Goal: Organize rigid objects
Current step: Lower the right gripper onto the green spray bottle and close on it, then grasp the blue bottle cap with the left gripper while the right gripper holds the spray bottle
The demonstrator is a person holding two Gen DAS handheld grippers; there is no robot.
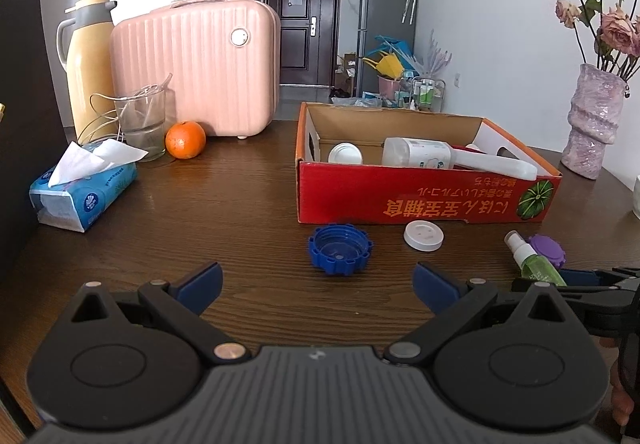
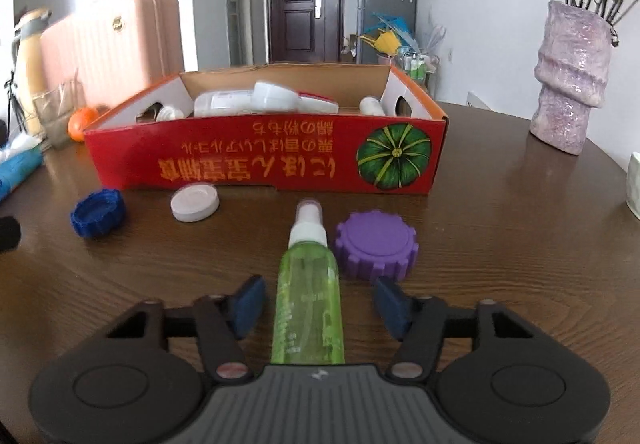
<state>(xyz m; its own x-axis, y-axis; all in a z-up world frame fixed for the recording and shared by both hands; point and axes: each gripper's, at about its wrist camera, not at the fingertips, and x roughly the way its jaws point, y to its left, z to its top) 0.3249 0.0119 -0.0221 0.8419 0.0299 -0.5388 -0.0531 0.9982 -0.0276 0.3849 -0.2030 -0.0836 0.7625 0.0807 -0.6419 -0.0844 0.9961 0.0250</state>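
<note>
In the left wrist view, the left gripper [image 1: 318, 284] hangs with jaws spread and empty at the bottom, the blue cap [image 1: 340, 250] just above it and the red box [image 1: 428, 199] at centre right. In the right wrist view, the right gripper [image 2: 320, 308] straddles the green bottle [image 2: 310, 300] at bottom centre, its pads not yet touching. The round bottle may roll or nudge the purple cap [image 2: 376, 248] beside it if one pad lands first.

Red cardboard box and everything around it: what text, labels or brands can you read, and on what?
Red cardboard box: three lines of orange East Asian characters, upside down; not reliably readable.
Blue tissue pack: round logo and print, too small.
White bottle in the box: label blurred.
Green spray bottle: pale print, blurred.
</note>
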